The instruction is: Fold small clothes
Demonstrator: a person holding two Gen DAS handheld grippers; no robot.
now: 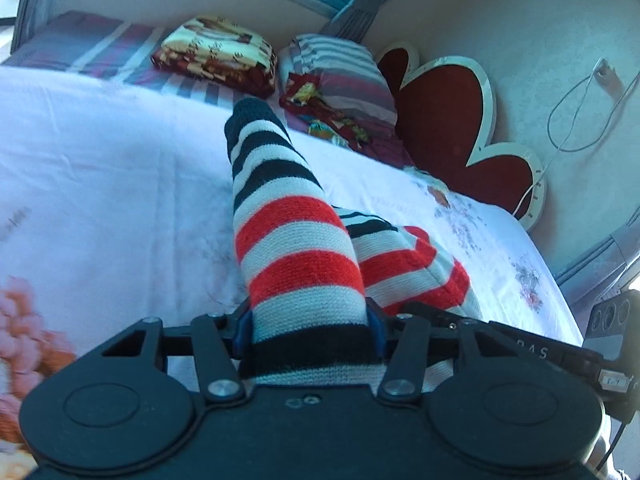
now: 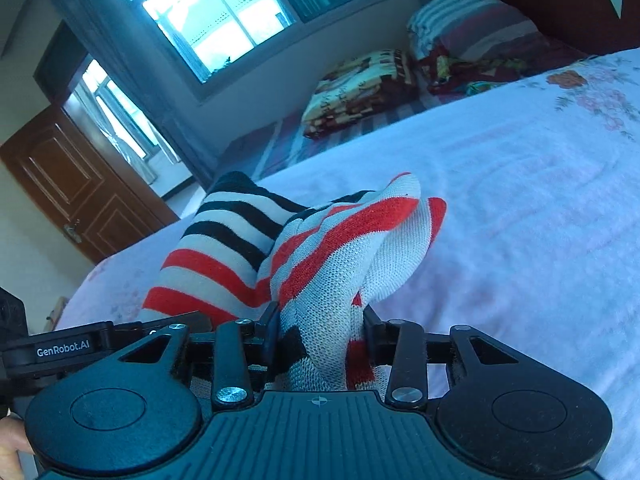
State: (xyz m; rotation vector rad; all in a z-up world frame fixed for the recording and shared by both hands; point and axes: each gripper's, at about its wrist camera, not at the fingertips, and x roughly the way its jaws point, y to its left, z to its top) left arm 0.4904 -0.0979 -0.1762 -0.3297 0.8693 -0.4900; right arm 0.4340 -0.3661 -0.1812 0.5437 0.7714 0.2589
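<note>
Left tool [image 1: 310, 330] is closed down on the striped knit garment [image 1: 288, 216], fingers pinching a dark band of the fabric between the blue pads [image 1: 243, 330]; a long sleeve-like section runs up and away from the jaws, red and white stripes near the grip, dark and white stripes further out, ending in a dark cuff. Right tool [image 2: 320, 338] is likewise clamped on the same striped knit garment [image 2: 328, 264], gripping a bunched section with the paler inside of the knit facing the camera. The two tools sit close together: the left tool's side arm shows at the left edge of the right wrist view, and part of the right one shows at the right in the left wrist view. The garment lies on the bed [image 1: 100, 152], over a white floral sheet, with the gripped parts raised off it. Further back on the bed: a folded patterned blanket [image 1: 216, 54], a striped pillow [image 1: 340, 72], and a red heart-shaped headboard [image 1: 444, 116] against the wall. A white cable [image 1: 576, 120] hangs on the wall. Right wrist view shows a window [image 2: 200, 12] and a brown wooden door [image 2: 76, 188].
</note>
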